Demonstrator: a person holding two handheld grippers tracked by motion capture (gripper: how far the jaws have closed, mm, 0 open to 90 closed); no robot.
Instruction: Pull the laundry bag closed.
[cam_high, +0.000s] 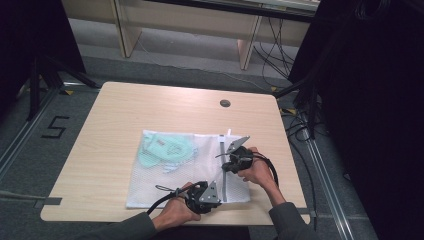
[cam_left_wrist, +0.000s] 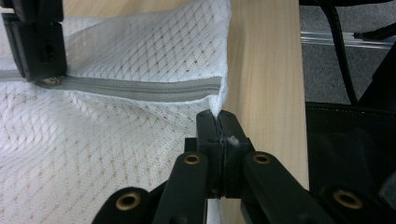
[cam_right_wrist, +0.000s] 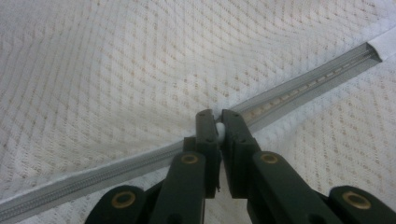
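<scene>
A white mesh laundry bag (cam_high: 165, 185) lies flat on the wooden table (cam_high: 125, 110), with a mint green garment (cam_high: 167, 150) inside its far left part. A grey zipper (cam_high: 223, 180) runs along the bag's right side. My left gripper (cam_left_wrist: 217, 116) is shut on the bag's near right corner, just past the zipper's end (cam_left_wrist: 205, 91). My right gripper (cam_right_wrist: 216, 122) is shut on the zipper's small white pull (cam_right_wrist: 218, 129), partway along the zipper (cam_right_wrist: 299, 91). In the high view the left gripper (cam_high: 216, 200) sits near the front edge and the right gripper (cam_high: 227, 167) farther up.
The table's front edge (cam_left_wrist: 266, 70) runs right beside the left gripper, with floor and black cables (cam_left_wrist: 338, 42) beyond. A round grommet (cam_high: 225, 103) sits near the far edge. Tripod legs (cam_high: 50, 75) and cables (cam_high: 300, 125) stand on the floor around the table.
</scene>
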